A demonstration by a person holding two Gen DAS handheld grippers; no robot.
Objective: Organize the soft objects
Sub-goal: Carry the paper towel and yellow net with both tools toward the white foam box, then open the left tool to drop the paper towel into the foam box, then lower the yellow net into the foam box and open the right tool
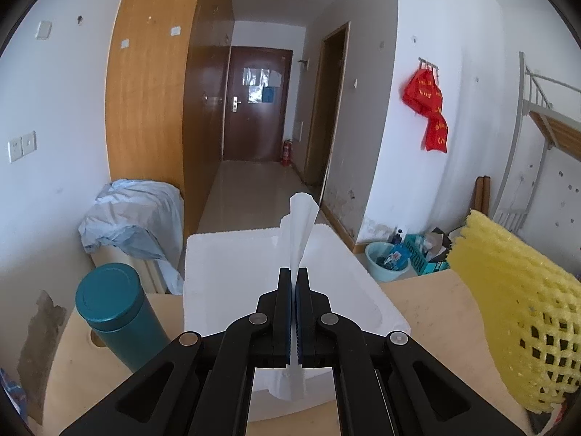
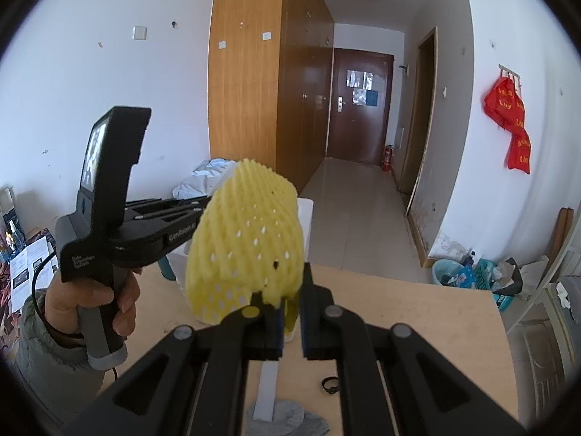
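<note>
My left gripper (image 1: 294, 272) is clamped on a white sheet (image 1: 300, 225) of soft material, pinched flat between the two blue-lined jaws so that a twisted strip stands up past the fingertips and a short tail hangs out behind them. I hold it directly above the white foam box (image 1: 225, 272), over the box's open hollow. My right gripper (image 2: 290, 290) is closed on the lower edge of a yellow foam net sleeve (image 2: 247, 232); the jaws stand slightly apart with the net's edge caught between them, and the sleeve bulges upward and to the left of the fingertips. In the left wrist view that yellow net (image 1: 515, 309) hangs to the right of the foam box, above the tabletop (image 1: 435, 312). In the right wrist view my left hand (image 2: 90, 298) grips the handle of the left gripper, just left of the net.

A teal cylindrical can (image 1: 112, 309) stands upright on the tabletop just left of the foam box. Beyond the box's far left corner lies a crumpled pale blue sheet (image 1: 134, 214) draped over something low. On the tabletop near me, below the right gripper, are a small white block (image 2: 267, 392), a grey cloth (image 2: 287, 418) under it, and a small black ring (image 2: 328, 385) just beside them.
</note>
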